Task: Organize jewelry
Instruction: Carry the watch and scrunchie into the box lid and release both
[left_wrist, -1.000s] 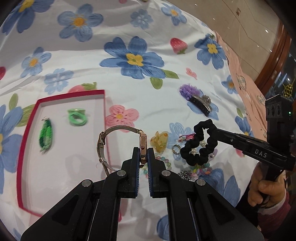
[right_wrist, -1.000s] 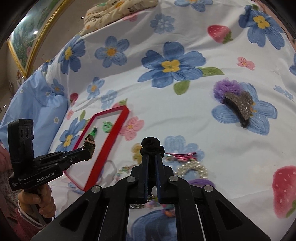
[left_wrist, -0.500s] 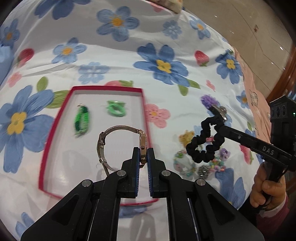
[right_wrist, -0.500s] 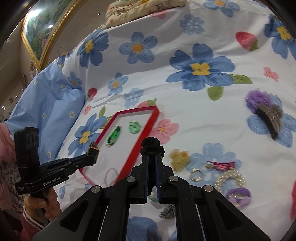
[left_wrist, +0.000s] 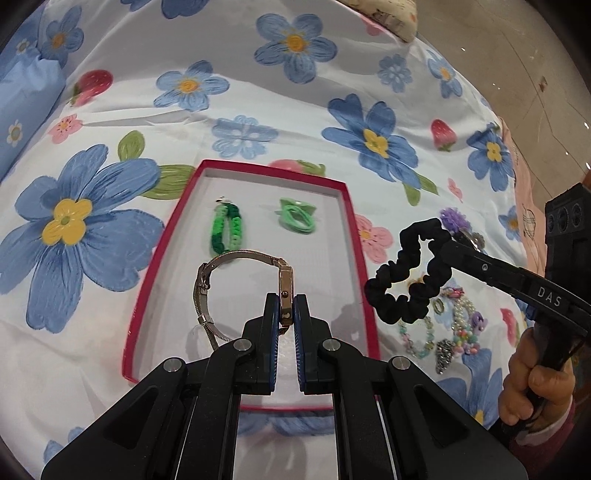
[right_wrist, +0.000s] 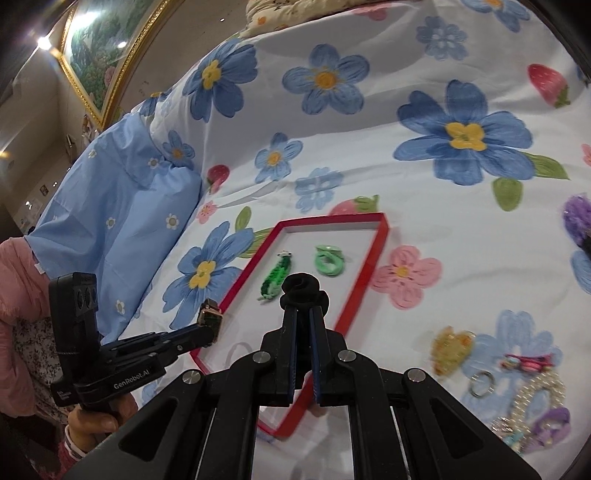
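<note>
My left gripper (left_wrist: 285, 314) is shut on a rose-gold wristwatch (left_wrist: 284, 288) with a mesh band, held above the red-rimmed white tray (left_wrist: 347, 221). The tray holds a green braided bracelet (left_wrist: 226, 230) and a light green ring (left_wrist: 296, 216). My right gripper (right_wrist: 303, 314) is shut on a black scrunchie (right_wrist: 303, 291); the scrunchie (left_wrist: 410, 280) hangs just right of the tray's right rim in the left wrist view. The left gripper (right_wrist: 207, 328) with the watch (right_wrist: 211, 317) shows at the tray's (right_wrist: 364, 273) left rim in the right wrist view.
Several loose pieces lie on the floral sheet right of the tray: bead bracelets (left_wrist: 463, 328), a pearl bracelet (right_wrist: 539, 391), a yellow clip (right_wrist: 452, 345), a small ring (right_wrist: 480, 384), a purple hair clip (left_wrist: 456, 219). A blue pillow (right_wrist: 122, 206) lies to the left.
Both grippers have moved left toward the tray, each with its item. The watch now hangs over the tray, and the scrunchie has come close to the tray's right rim.
</note>
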